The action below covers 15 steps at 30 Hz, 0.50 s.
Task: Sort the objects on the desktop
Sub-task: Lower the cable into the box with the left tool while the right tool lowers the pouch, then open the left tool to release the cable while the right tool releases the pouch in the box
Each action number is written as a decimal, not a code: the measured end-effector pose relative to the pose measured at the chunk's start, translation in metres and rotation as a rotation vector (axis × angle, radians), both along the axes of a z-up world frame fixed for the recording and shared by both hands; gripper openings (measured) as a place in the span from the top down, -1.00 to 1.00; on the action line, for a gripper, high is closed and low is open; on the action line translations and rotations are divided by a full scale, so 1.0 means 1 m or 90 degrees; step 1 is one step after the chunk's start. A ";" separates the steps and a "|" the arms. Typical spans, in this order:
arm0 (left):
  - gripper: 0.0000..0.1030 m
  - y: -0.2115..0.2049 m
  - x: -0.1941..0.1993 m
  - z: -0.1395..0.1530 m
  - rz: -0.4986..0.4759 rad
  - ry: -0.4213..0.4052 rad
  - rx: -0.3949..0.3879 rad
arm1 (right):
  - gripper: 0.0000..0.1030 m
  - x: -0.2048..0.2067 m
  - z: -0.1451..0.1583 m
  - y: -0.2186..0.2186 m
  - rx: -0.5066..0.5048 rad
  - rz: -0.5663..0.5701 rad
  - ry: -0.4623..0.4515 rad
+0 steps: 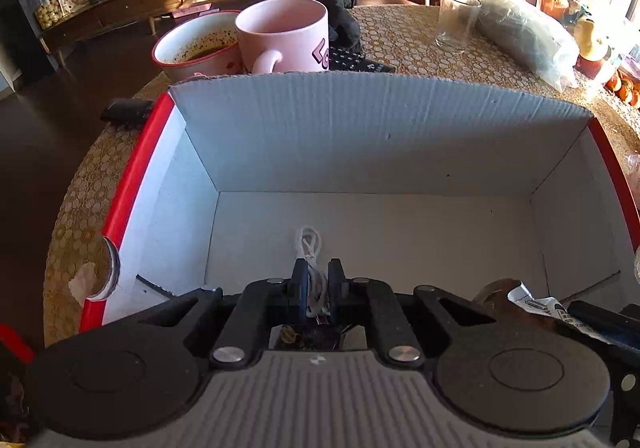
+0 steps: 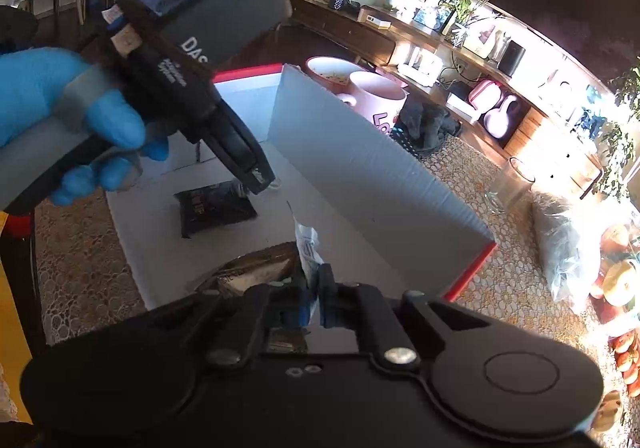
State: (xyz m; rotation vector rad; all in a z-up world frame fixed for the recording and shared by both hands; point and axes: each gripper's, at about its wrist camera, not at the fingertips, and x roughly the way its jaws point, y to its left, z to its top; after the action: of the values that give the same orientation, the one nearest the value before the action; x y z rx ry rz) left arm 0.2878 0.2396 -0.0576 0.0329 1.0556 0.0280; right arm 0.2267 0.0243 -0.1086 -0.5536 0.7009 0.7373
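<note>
A white cardboard box (image 1: 360, 128) with red edges stands open on the round table. My left gripper (image 1: 318, 282) hangs inside it, shut on a thin white cord (image 1: 308, 244) whose loop dangles over the box floor. In the right wrist view a blue-gloved hand (image 2: 60, 104) holds that left gripper (image 2: 262, 178) low in the box (image 2: 360, 168). My right gripper (image 2: 316, 288) is shut on the white crimped end of a brown snack packet (image 2: 256, 272), just above the near part of the box floor. A black packet (image 2: 216, 208) lies flat in the box.
Behind the box stand a pink mug (image 1: 280, 36), a red-rimmed bowl (image 1: 192, 44) and a black remote (image 1: 356, 62). A clear glass (image 1: 456, 22) and a grey plastic-wrapped bundle (image 1: 528, 36) sit at the back right. The table edge (image 1: 68, 208) falls away on the left.
</note>
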 end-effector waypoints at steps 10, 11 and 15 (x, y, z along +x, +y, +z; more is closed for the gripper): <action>0.82 -0.001 0.001 0.000 0.009 0.016 0.003 | 0.64 -0.002 0.004 -0.009 0.029 -0.003 0.044; 0.82 -0.001 0.001 0.000 0.014 0.017 0.003 | 0.63 -0.002 0.004 -0.010 0.030 -0.004 0.046; 0.82 0.001 -0.002 0.003 0.028 0.012 0.005 | 0.43 -0.005 0.006 -0.014 0.040 -0.002 0.052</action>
State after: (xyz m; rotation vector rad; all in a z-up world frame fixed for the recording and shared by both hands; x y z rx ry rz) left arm 0.2861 0.2406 -0.0542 0.0174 1.0750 0.0713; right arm 0.2212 0.0100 -0.1023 -0.4663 0.7509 0.7792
